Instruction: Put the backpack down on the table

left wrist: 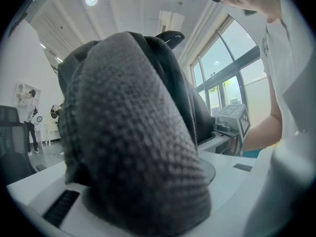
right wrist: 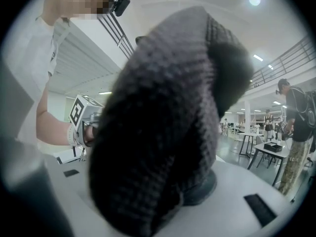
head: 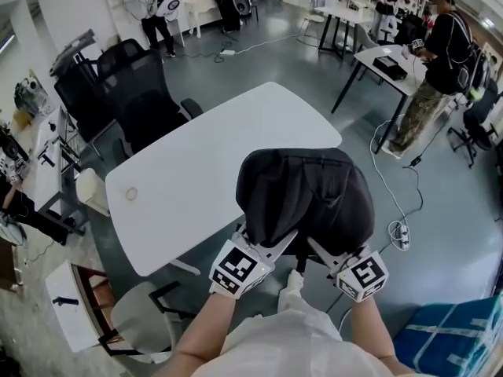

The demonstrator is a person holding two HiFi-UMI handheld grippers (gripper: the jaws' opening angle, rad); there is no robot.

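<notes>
- White tabletop (head: pixel 196 163) in an open office fills the middle of the head view, with a small ring (head: pixel 131 194) lying near its left edge.
- The dark backpack (head: pixel 305 195) hangs over the tabletop's near right corner, part of it past the edge. Whether its base touches the surface cannot be told.
- The left gripper (head: pixel 253 243) has its jaws clenched on one padded shoulder strap (left wrist: pixel 133 147). The right gripper (head: pixel 324 254) clamps the other shoulder strap (right wrist: pixel 158 132) the same way.
- Let go here, the backpack would likely sit too near the edge and could tip off to the floor (head: pixel 440 234).
- The soft padding might also slide out of one pair of jaws early and swing the load sideways.
</notes>
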